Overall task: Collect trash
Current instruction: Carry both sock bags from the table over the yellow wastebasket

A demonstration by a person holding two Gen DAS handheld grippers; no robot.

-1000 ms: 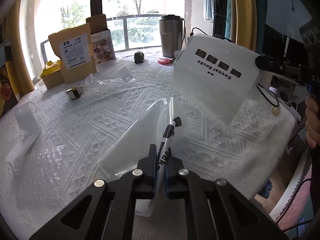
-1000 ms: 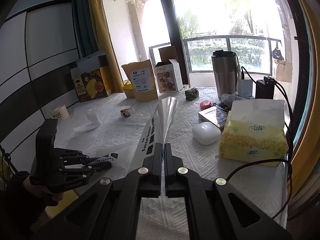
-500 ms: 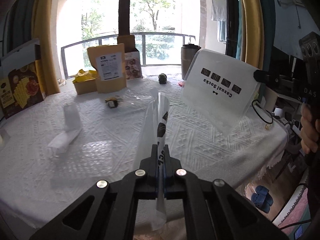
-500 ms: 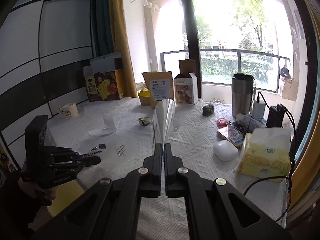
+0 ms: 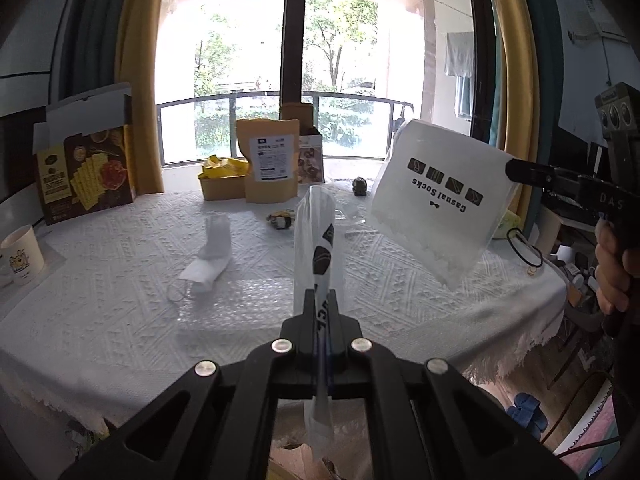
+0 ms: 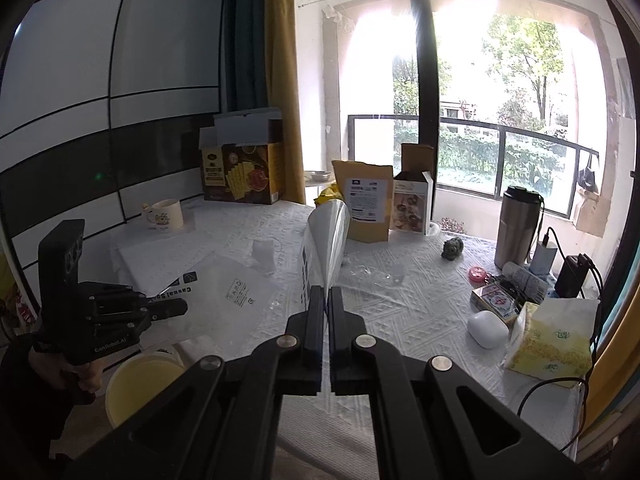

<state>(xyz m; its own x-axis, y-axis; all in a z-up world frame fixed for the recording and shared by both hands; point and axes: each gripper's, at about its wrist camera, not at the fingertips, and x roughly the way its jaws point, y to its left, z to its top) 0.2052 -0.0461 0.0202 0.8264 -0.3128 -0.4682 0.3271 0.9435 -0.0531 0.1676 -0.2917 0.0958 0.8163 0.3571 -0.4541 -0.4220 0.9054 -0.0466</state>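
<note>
My left gripper (image 5: 322,300) is shut on a clear plastic sock bag (image 5: 318,236), seen edge-on above the near table edge. In the right wrist view the same bag (image 6: 228,292) hangs flat from that gripper (image 6: 172,308). My right gripper (image 6: 325,294) is shut on a second clear bag (image 6: 326,236), also edge-on. From the left wrist view this bag (image 5: 440,200) reads "Casual Socks" and hangs in the air from the right gripper (image 5: 516,170). A white face mask (image 5: 206,268), a small wrapper (image 5: 282,218) and clear film (image 5: 348,216) lie on the white tablecloth (image 5: 100,320).
A pale yellow bin (image 6: 140,380) stands below the table edge under the left gripper. A mug (image 6: 164,214), a snack box (image 6: 240,172), a brown pouch (image 6: 366,200) and a steel tumbler (image 6: 516,224) stand at the back. A tissue pack (image 6: 552,340) and a white case (image 6: 488,328) sit at the right.
Both grippers have drawn back from the table and risen, each with its bag. The left bag has turned from a slanted sheet to edge-on.
</note>
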